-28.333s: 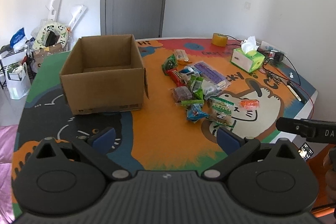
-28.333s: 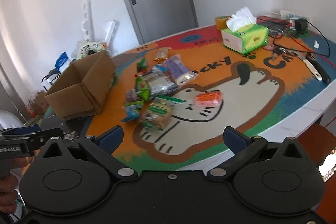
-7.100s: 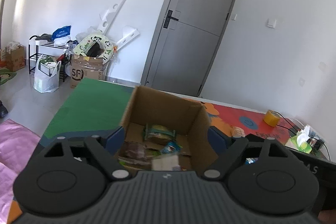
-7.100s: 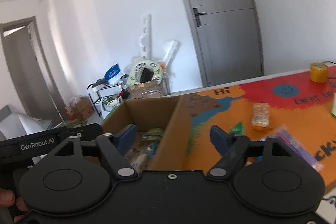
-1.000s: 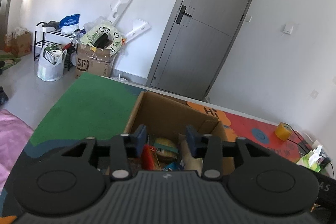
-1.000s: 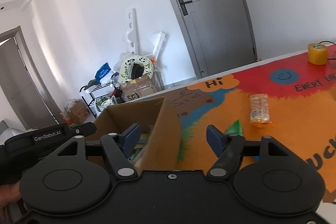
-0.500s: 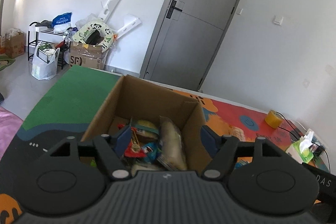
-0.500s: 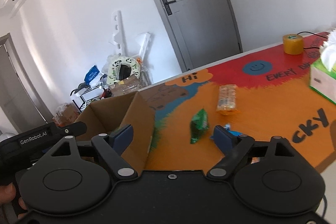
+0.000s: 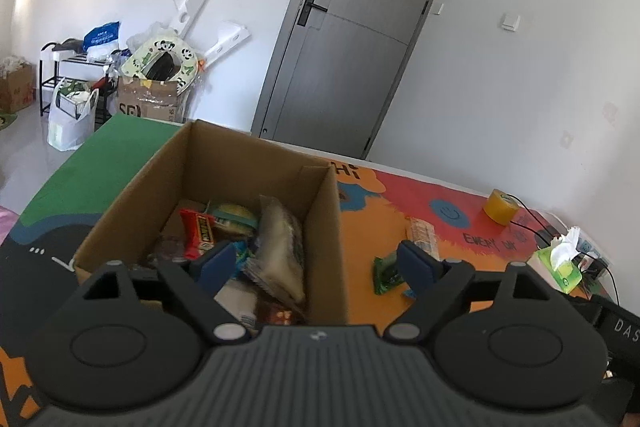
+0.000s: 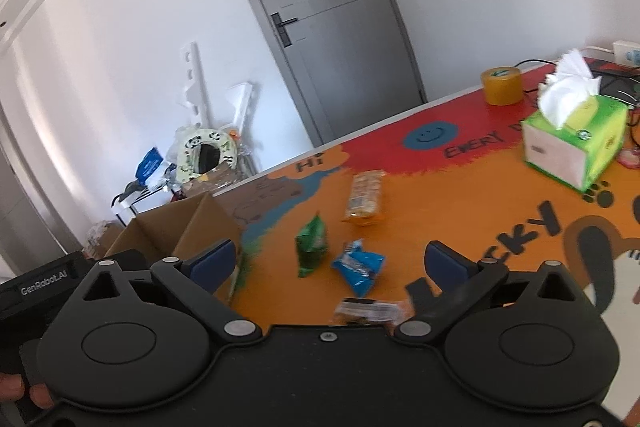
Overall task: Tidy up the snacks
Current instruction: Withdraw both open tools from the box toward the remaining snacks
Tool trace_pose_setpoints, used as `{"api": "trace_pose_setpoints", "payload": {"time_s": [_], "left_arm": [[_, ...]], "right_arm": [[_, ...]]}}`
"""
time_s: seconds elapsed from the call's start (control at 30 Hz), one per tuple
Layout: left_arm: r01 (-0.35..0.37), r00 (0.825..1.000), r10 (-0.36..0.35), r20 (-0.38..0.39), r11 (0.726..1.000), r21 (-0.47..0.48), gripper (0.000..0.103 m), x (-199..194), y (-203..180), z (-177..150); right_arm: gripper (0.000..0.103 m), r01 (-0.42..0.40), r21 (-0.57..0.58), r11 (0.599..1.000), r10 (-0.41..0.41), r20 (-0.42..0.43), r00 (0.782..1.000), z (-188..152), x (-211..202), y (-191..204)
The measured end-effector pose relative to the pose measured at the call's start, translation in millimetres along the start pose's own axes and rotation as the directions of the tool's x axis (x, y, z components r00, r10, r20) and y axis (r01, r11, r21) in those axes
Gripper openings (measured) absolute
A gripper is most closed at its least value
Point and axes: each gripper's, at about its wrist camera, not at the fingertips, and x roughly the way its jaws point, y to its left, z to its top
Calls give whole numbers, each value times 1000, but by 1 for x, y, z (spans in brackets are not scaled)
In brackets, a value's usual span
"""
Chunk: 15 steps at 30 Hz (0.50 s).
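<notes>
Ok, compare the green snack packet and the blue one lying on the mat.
The green snack packet lies nearer the cardboard box; the blue snack packet lies on its far side. The green one is long and narrow, the blue one squatter and more crumpled. Both lie flat on the orange part of the mat, not yet boxed, and neither is in a claw.

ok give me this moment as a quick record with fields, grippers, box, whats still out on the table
left hand-held gripper: open, empty, over the near edge of the box
right hand-held gripper: open, empty, above the loose snacks
cardboard box: upright, open top, holds several snack packs, including a red bar
snacks out on the table mat: green packet, blue packet, orange cracker pack, dark clear pack near the right gripper
other items: tissue box, tape roll
</notes>
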Motion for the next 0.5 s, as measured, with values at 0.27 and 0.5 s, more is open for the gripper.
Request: {"api": "trace_pose_setpoints", "payload": {"time_s": [0.27,0.5], "left_arm": [[41,999,-41,-8,998,53,88,7,-19,-5],[100,995,-99,-10,992,80,81,11,-31,-7]], "right_arm": [[102,29,15,999,-29,-14,999,-3,2,-17],[82,6,-4,1000,-6,-72,997,-9,21,-20]]}}
